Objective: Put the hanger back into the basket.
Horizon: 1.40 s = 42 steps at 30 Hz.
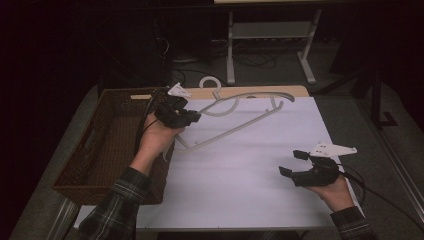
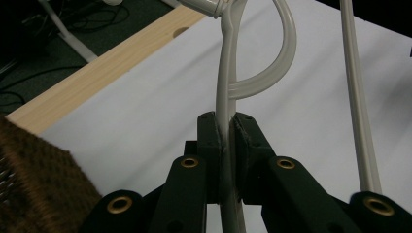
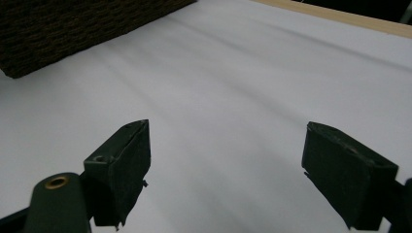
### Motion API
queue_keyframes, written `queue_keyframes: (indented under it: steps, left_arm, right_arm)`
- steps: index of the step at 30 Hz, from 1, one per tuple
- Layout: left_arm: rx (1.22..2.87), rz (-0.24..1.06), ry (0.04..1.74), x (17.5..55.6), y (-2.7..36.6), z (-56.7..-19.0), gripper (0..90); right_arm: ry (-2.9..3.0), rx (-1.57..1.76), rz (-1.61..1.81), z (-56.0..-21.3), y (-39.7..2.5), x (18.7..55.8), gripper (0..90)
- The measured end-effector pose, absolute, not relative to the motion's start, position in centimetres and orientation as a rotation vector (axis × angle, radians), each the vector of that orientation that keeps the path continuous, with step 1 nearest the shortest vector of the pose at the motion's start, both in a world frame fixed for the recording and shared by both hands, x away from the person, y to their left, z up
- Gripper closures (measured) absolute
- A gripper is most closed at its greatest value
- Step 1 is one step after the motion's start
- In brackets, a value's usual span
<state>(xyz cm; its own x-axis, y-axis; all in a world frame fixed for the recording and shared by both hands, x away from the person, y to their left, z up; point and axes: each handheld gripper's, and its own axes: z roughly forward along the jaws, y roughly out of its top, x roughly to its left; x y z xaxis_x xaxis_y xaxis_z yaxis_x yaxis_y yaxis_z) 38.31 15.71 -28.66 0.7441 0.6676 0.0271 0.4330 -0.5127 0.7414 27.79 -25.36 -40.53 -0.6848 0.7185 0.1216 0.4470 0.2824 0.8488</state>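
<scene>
Already gripped: the left gripper (image 1: 192, 117) has its jaws pressed together on the white hanger (image 1: 235, 112), pinching one thin arm of it, seen close in the left gripper view where the hanger (image 2: 226, 97) runs straight up between the pads. Hanger sits ahead of and to the right of that gripper, looks partly raised off the white sheet (image 1: 240, 175), hook end pointing away toward the far wooden table edge (image 1: 250, 92); can't tell whether its far end touches the sheet. So the pick-up looks done; what's left is a guess, likely moving it into the wicker basket (image 1: 100, 150) just to the left of the left gripper, or handing it over.

Right gripper (image 1: 295, 164) well apart to the right, jaws spread wide, holding nothing, just above bare sheet; in the right gripper view the basket (image 3: 73, 29) lies far ahead-left of the gripper (image 3: 226, 179).

In the way: basket wall right beside the left hand, the long hanger could snag on the rim. Basket interior too dark to read. Floor cables and a white stand beyond the table, no bother
</scene>
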Motion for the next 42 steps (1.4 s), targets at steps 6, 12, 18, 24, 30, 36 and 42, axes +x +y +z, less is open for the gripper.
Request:
queue_keyframes:
  steps: [6, 12, 18, 24, 30, 36, 42]
  left_arm:
    - [2.163, 0.399, 0.856, 38.2, 18.6, -28.3, 83.0]
    - [2.157, 0.442, 0.881, 37.5, 21.5, -27.7, 83.0]
    - [2.125, 0.49, 0.923, 36.8, 25.0, -26.9, 82.9]
    - [2.095, 0.531, 0.97, 36.2, 28.3, -26.5, 82.9]
    - [2.076, 0.585, 1.022, 35.3, 31.4, -26.4, 82.9]
    - [2.048, 0.628, 1.071, 34.5, 34.4, -26.6, 82.9]
    - [2.039, 0.665, 1.106, 33.9, 36.9, -27.1, 82.9]
  right_arm:
    - [2.261, 1.081, 1.352, -40.6, -25.6, 28.0, 17.1]
    - [2.258, 1.091, 1.341, -40.8, -25.6, 28.0, 17.1]
    - [2.257, 1.096, 1.336, -40.8, -25.7, 28.0, 17.2]
    - [2.25, 1.101, 1.336, -40.8, -25.8, 28.1, 17.3]
    - [2.251, 1.104, 1.333, -40.9, -25.8, 28.1, 17.4]
    - [2.245, 1.112, 1.337, -40.8, -25.8, 28.1, 17.5]
    - [2.245, 1.118, 1.334, -40.8, -25.8, 28.1, 17.5]
